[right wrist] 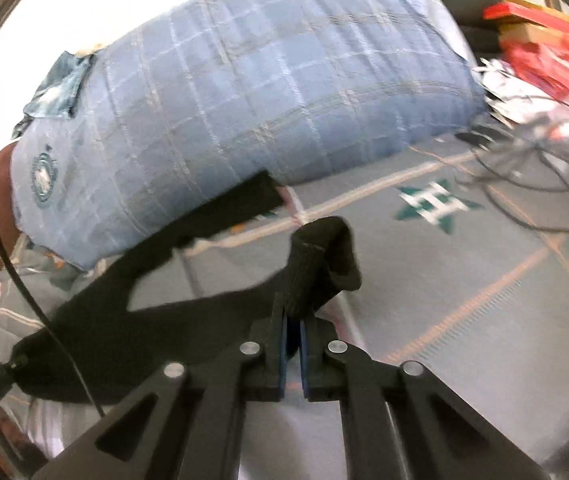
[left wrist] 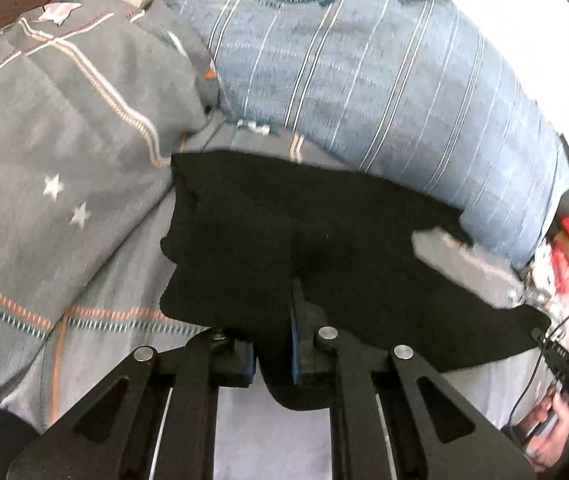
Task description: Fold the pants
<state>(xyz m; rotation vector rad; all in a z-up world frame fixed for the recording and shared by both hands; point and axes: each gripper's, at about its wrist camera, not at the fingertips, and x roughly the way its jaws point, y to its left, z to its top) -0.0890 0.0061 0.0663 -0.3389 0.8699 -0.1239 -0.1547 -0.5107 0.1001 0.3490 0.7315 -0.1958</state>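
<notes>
The black pants (left wrist: 324,240) lie spread over a grey bedsheet (left wrist: 132,288) in the left wrist view. My left gripper (left wrist: 274,344) is shut on the near edge of the pants, with black cloth hanging down between the blue pads. In the right wrist view my right gripper (right wrist: 293,332) is shut on a ribbed end of the pants (right wrist: 316,264), which bunches up above the fingertips. The rest of the pants (right wrist: 124,312) stretch away to the left, lifted a little off the sheet.
A large blue striped pillow (left wrist: 364,60) lies just behind the pants. It also shows in the right wrist view (right wrist: 264,92). A grey pillow with stars (left wrist: 64,140) lies at the left. Cables (right wrist: 532,176) and red boxes (right wrist: 536,52) sit at the right.
</notes>
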